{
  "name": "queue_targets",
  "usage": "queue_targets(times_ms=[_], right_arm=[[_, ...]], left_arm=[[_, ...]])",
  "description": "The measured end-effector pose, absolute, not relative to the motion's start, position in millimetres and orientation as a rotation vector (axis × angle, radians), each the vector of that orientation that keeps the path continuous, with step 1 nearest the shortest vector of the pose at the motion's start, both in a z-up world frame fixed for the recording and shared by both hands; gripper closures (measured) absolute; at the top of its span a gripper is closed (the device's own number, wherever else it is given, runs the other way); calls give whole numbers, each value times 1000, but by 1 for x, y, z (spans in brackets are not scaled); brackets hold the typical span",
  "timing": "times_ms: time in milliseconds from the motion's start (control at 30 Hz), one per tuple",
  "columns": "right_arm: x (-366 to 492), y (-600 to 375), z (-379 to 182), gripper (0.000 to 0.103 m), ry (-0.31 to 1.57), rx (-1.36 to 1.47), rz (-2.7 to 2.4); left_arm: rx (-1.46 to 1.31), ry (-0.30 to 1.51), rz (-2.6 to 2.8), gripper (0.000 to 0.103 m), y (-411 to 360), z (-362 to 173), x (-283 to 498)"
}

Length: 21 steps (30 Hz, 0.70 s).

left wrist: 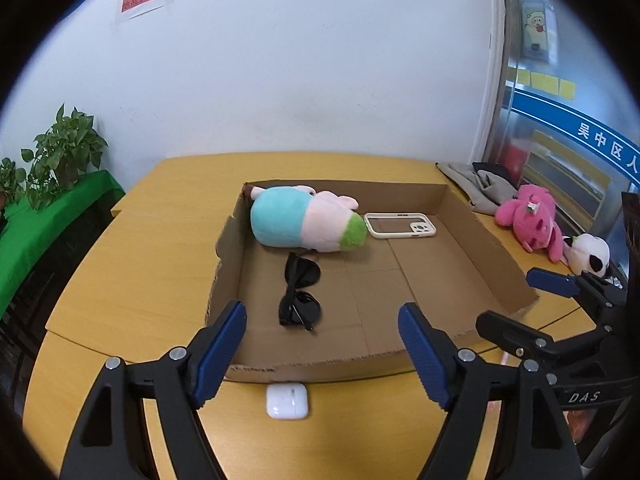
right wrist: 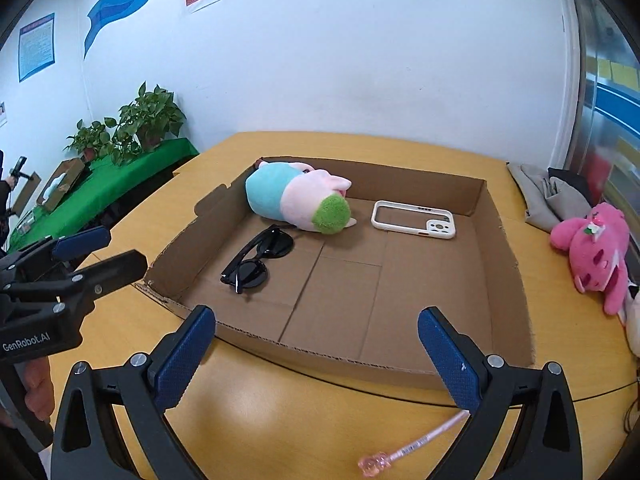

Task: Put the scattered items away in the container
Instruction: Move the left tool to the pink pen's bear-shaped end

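Observation:
A shallow cardboard box [left wrist: 492, 264] [right wrist: 508, 280] lies on the yellow table. Inside it are a blue-pink plush [left wrist: 300, 226] [right wrist: 296, 200], black sunglasses [left wrist: 300, 292] [right wrist: 258, 258] and a white phone case [left wrist: 400, 226] [right wrist: 414, 220]. A white earbud case [left wrist: 287, 401] sits on the table just before the box's near wall, below my open, empty left gripper [left wrist: 322, 320]. A pink pen [right wrist: 416, 442] lies on the table below my open, empty right gripper [right wrist: 316, 328]. A pink plush [left wrist: 530, 216] [right wrist: 596, 248] and a panda plush [left wrist: 590, 254] lie right of the box.
Grey clothing [left wrist: 476, 188] [right wrist: 548, 192] is piled at the table's far right corner. Potted plants [left wrist: 60, 156] [right wrist: 140, 124] stand on a green-covered side table at left. The other gripper shows in each view at right [left wrist: 560, 320] and at left [right wrist: 60, 276].

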State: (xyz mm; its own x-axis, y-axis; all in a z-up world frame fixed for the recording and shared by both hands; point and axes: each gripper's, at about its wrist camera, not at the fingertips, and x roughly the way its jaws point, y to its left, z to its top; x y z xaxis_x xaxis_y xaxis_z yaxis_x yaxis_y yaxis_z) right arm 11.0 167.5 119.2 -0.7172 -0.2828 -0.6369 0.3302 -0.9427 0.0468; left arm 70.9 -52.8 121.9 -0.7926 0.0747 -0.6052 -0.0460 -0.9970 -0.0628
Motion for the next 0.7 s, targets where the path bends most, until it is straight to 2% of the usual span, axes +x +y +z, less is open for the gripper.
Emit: queue_targets(times_ms=[333, 567, 700], right_arm=[[32, 212, 108, 0, 10, 968, -2625], [9, 279, 26, 0, -182, 1343, -2671], [-6, 298, 0, 1, -272, 1433, -2610]], left_arm=[[-1023, -71, 2896, 25, -39, 117, 91], [-1177, -93, 2689, 25, -1, 63, 97], [-1258, -97, 2538, 25, 39, 27, 98]])
